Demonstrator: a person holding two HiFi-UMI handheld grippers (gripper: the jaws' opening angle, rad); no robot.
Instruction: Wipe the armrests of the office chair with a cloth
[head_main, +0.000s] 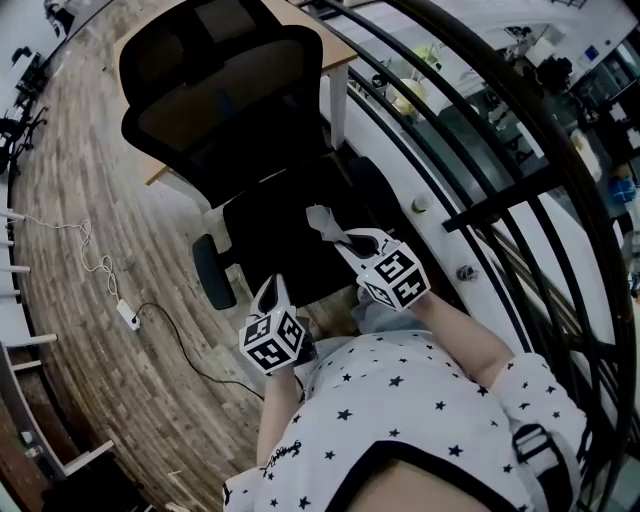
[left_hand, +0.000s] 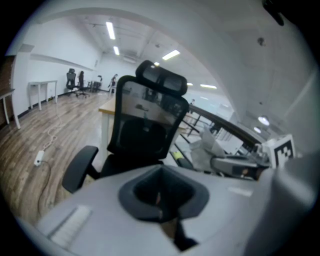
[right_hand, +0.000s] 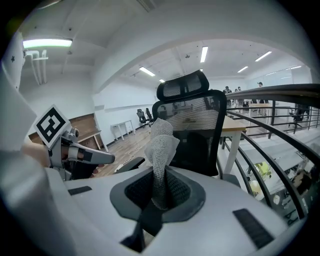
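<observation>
Cloth (right_hand: 161, 146), grey, knit-textured, crumpled, pinched upright in right gripper (right_hand: 159, 194)

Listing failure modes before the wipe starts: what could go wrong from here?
1. The right gripper pinches the cloth at one end, with the rest standing loose. The cloth may slip out or bunch under pressure.
2. The left gripper is shut on nothing and clear of the office chair, so the chair may swivel away when pushed.
3. The railing runs close beside the chair, so a reach to that side could knock it.
</observation>
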